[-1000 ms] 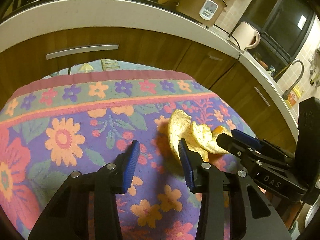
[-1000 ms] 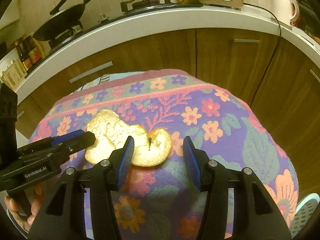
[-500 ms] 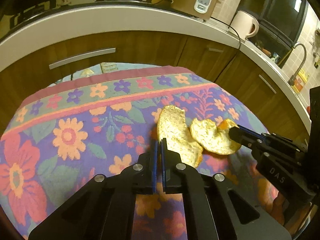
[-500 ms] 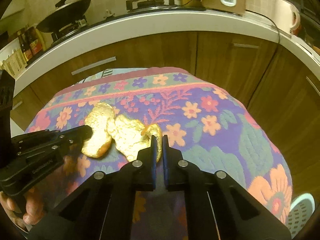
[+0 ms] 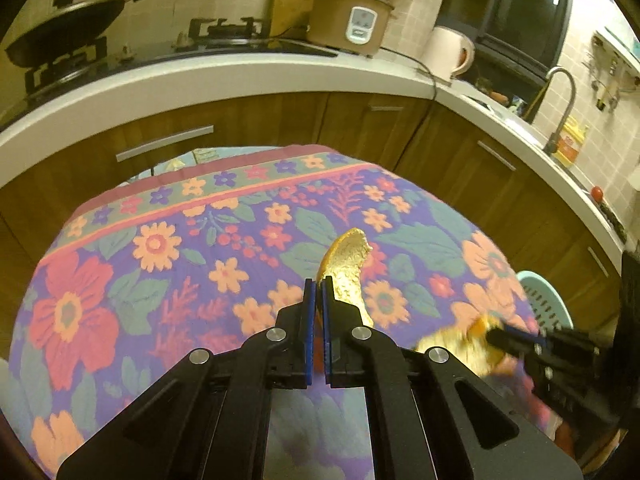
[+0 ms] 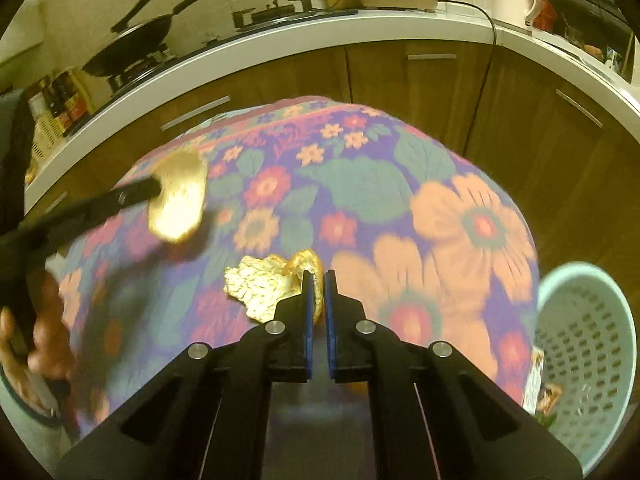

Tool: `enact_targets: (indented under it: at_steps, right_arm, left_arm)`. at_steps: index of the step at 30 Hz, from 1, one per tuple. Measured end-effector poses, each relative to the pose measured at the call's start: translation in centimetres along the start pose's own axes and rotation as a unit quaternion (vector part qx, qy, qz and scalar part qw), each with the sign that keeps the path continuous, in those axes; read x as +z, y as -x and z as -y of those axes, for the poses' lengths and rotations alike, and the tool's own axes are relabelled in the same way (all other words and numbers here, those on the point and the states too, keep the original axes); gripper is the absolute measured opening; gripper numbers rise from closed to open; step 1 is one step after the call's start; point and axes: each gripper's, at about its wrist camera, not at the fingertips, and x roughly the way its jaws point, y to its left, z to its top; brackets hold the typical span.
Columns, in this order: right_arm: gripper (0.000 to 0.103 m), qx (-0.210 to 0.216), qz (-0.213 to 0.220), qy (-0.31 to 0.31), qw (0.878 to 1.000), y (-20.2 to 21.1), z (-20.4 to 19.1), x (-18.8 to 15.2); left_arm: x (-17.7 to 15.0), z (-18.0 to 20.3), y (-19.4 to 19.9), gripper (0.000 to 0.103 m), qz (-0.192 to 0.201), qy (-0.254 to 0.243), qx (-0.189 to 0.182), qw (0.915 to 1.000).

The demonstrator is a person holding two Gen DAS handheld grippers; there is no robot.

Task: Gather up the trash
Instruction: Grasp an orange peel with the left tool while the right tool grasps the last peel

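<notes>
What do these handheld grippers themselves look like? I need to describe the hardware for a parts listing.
The left gripper and right gripper look identical: matte black angular frames with triangular cut-outs, round silver bolts at the joints, and flat blue pads lining the two fingers. No cables or lettering show in these views. A bare hand grips the left one; no sleeve is discernible.

Motion blurs the peel (image 6: 178,196) held by the left tongs (image 6: 154,188) in the right wrist view, and its surface cannot be read. The right tongs (image 5: 490,336) smear likewise in the left wrist view. Right of the right tongs, the basket (image 6: 588,356) is cut by the picture's edge; its contents are too small to tell.
</notes>
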Motion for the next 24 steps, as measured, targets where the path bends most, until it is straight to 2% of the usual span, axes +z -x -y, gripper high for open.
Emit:
enact_targets:
  at_steps: [5,8,9,12,15,19,24]
  right_arm:
    - [0.005,0.012,-0.018,0.021,1.0,1.5,-1.6,-3.1]
    - [0.009,0.012,-0.029,0.043,0.999,1.4,-2.2,-4.7]
    - [0.019,0.01,-0.032,0.048,0.998,1.2,-2.3,-4.8]
    - [0.07,0.01,-0.022,0.06,0.998,1.0,-2.5,-5.3]
    - [0.071,-0.001,-0.009,0.074,0.997,0.9,-3.1,-5.3]
    - [0.077,0.007,-0.025,0.079,0.996,-0.1,-4.2,-4.9]
    - [0.078,-0.033,-0.03,0.121,0.992,-1.3,-6.8,-5.2]
  left_arm:
    - [-1.1,1.0,2.1,0.001,0.009,-0.004,-0.008,0.9999]
    - [-1.6,1.3,2.6,0.001,0.009,-0.005,-0.011,0.9999]
    - [-1.8,1.3,2.8,0.001,0.009,-0.005,-0.012,0.9999]
    - [-2.2,1.0,3.3,0.001,0.011,-0.001,-0.019,0.9998]
    - [-2.5,0.7,3.8,0.001,0.013,-0.001,-0.021,0.9997]
    - [-2.8,0.3,4.1,0.001,0.013,0.002,-0.022,0.9997]
    - [-3.1,0.2,4.1,0.001,0.011,-0.001,-0.021,0.9997]
